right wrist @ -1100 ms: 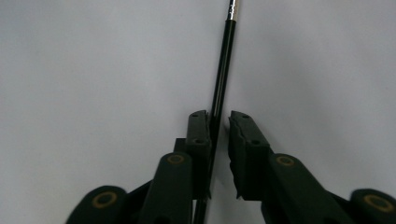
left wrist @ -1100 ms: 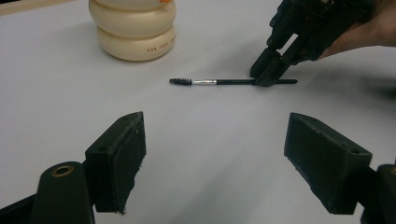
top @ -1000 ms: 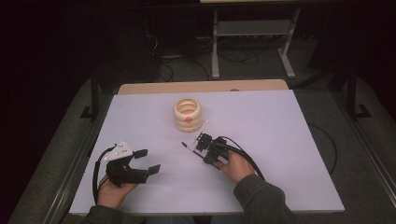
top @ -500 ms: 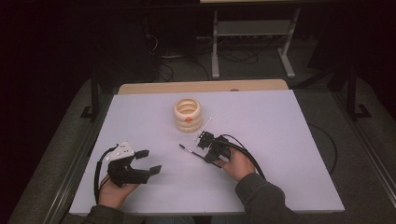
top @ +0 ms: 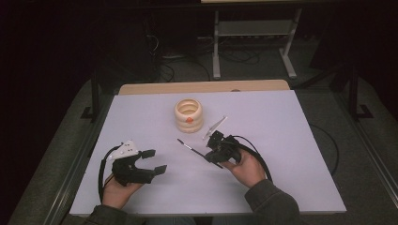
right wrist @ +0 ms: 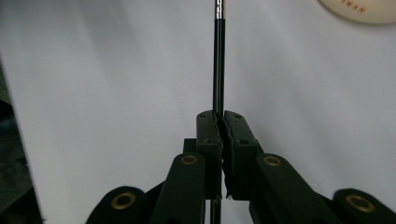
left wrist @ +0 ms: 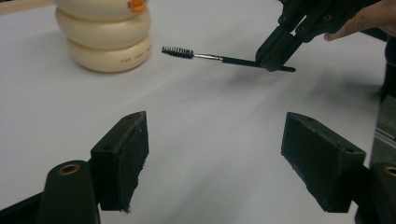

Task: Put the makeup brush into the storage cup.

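A thin black brush [top: 192, 149] with a bristled tip hangs above the white table, held by its handle. My right gripper [top: 212, 153] is shut on that handle; the brush [left wrist: 208, 57] points left toward a cream ringed pot [top: 188, 115]. In the right gripper view the pads clamp the black handle [right wrist: 218, 70], which runs straight up. My left gripper [top: 154, 161] rests open at the front left, nothing between its fingers [left wrist: 122, 156]. The right gripper [left wrist: 275, 52] appears at the top right of the left gripper view.
The cream pot [left wrist: 105, 35] has an orange mark near its rim and stands at the table's middle back. A pale slim stick [top: 215, 126] lies just right of it. The white table [top: 291, 140] ends at a wooden strip at the back; a metal stand is beyond.
My right gripper has lifted the brush a little off the table and shifted it slightly. The left gripper has stayed where it was.
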Demonstrator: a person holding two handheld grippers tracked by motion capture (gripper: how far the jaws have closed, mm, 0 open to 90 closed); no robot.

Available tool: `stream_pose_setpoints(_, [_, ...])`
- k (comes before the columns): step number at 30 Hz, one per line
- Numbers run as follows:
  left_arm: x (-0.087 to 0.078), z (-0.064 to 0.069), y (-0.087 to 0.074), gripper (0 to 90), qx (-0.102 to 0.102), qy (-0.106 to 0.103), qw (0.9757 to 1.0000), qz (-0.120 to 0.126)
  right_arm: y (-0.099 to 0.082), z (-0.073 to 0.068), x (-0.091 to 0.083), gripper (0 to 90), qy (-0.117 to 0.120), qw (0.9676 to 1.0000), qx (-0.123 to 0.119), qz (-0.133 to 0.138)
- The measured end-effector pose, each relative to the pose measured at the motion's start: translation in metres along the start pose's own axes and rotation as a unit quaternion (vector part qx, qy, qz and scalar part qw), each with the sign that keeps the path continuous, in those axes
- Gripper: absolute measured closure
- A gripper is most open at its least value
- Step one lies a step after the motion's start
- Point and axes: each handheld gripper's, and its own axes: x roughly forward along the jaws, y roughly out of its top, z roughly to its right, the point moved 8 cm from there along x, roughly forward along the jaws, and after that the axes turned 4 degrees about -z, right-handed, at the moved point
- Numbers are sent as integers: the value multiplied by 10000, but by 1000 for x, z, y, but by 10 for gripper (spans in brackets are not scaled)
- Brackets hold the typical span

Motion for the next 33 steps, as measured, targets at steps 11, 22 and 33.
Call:
stream_pose_setpoints(11, [18, 26, 30, 306, 220, -549, 9982, 107, 1, -22, -44, 851, 112, 9962, -216, 832])
stream_pose_setpoints(22, [34, 37, 18, 444, 58, -1190, 9928, -124, -13, -42, -17, 850, 354, 9926, -275, 1131])
stream_pose_setpoints(33, [37, 37, 13, 583, -280, -1556, 9874, 13, -10, -59, -5, 850, 433, 9888, -576, 1305])
